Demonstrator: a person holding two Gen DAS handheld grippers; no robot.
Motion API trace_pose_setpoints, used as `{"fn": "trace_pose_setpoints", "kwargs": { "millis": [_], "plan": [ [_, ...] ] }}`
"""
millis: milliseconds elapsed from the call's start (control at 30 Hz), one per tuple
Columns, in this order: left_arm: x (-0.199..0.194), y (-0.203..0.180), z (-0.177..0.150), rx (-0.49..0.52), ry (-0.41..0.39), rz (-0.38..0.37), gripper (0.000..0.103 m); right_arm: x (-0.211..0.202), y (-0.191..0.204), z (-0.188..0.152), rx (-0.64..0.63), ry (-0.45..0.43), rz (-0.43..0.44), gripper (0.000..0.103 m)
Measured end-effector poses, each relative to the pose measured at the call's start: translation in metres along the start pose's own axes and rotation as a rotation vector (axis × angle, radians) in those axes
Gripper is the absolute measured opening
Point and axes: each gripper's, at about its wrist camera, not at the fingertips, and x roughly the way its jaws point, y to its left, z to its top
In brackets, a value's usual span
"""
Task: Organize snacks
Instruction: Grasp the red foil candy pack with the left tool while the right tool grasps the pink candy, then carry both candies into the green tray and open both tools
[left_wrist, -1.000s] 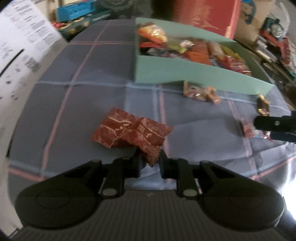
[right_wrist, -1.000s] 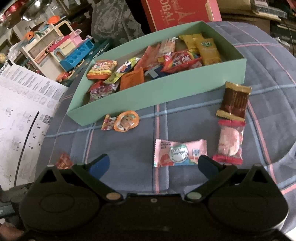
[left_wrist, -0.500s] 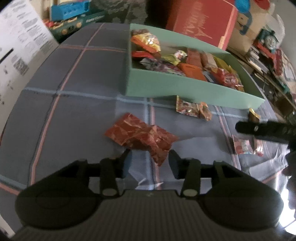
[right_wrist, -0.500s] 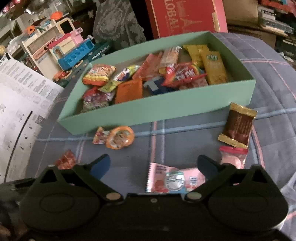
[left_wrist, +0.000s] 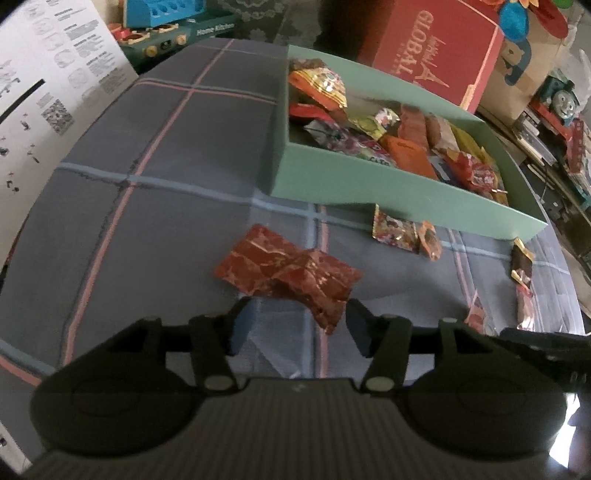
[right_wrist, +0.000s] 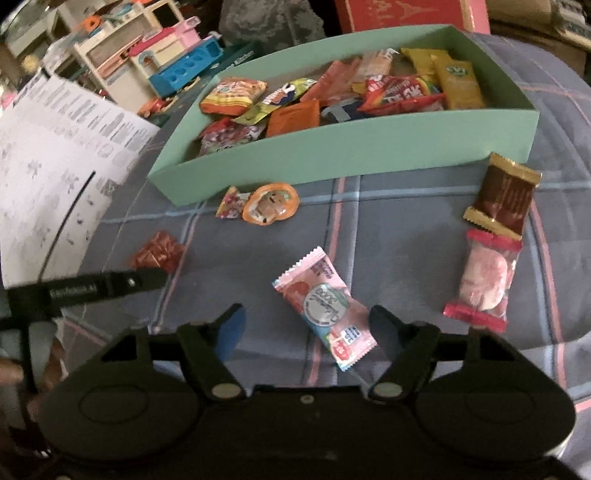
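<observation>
The left gripper (left_wrist: 299, 325) has just been opening, pads off the crinkly red wrapper (left_wrist: 288, 273). The right gripper (right_wrist: 306, 328) has just been closing around the flat pink packet (right_wrist: 325, 306), not touching; the packet lies slanted.

This is looking like a lived-in home, likely a playroom or family room. A plaid cloth (left_wrist: 177, 177) is covering the surface, with a toy kitchen set (right_wrist: 155, 55), a toy train (left_wrist: 563, 96), a red cardboard box (left_wrist: 432, 51) and printed paper sheets (right_wrist: 55, 155) crowding around it.
</observation>
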Motion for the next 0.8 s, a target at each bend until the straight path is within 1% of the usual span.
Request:
{"fn": "trace_pose_setpoints", "kwargs": {
  "millis": [100,167,233,267,367,500,633,700,733,767,800],
  "plan": [
    [-0.002,0.005,0.002,-0.027,0.005,0.003,0.060,0.003,0.000,0.003,-0.018,0.004,-0.013,0.075],
    [-0.003,0.006,0.003,-0.045,0.008,0.000,0.061,0.004,0.002,0.007,-0.041,-0.020,-0.032,0.068],
    [-0.004,0.007,0.005,-0.057,0.014,-0.011,0.062,0.008,0.005,0.011,-0.077,-0.016,-0.037,0.037],
    [-0.005,0.007,0.006,-0.060,0.016,-0.013,0.062,0.013,0.006,0.012,-0.096,-0.002,-0.045,0.034],
    [-0.004,0.006,0.008,-0.079,0.026,-0.006,0.062,0.015,0.013,0.009,-0.145,0.004,-0.054,0.034],
    [0.004,0.004,0.017,-0.118,0.038,0.015,0.062,0.012,0.019,0.000,-0.132,0.005,-0.027,0.032],
    [0.016,-0.007,0.028,-0.122,0.039,0.035,0.062,0.009,0.015,-0.006,-0.098,-0.005,-0.015,0.032],
    [0.023,-0.015,0.030,-0.081,0.039,0.060,0.057,0.008,0.012,-0.006,-0.083,-0.005,-0.007,0.032],
    [0.027,-0.020,0.029,-0.046,0.043,0.071,0.048,0.008,0.010,-0.004,-0.075,-0.004,-0.002,0.032],
    [0.029,-0.024,0.027,-0.012,0.047,0.075,0.041,0.008,0.009,-0.004,-0.067,-0.005,0.002,0.032],
    [0.029,-0.029,0.024,0.026,0.036,0.087,0.041,0.008,0.008,-0.004,-0.060,-0.006,0.004,0.032]
  ]
}}
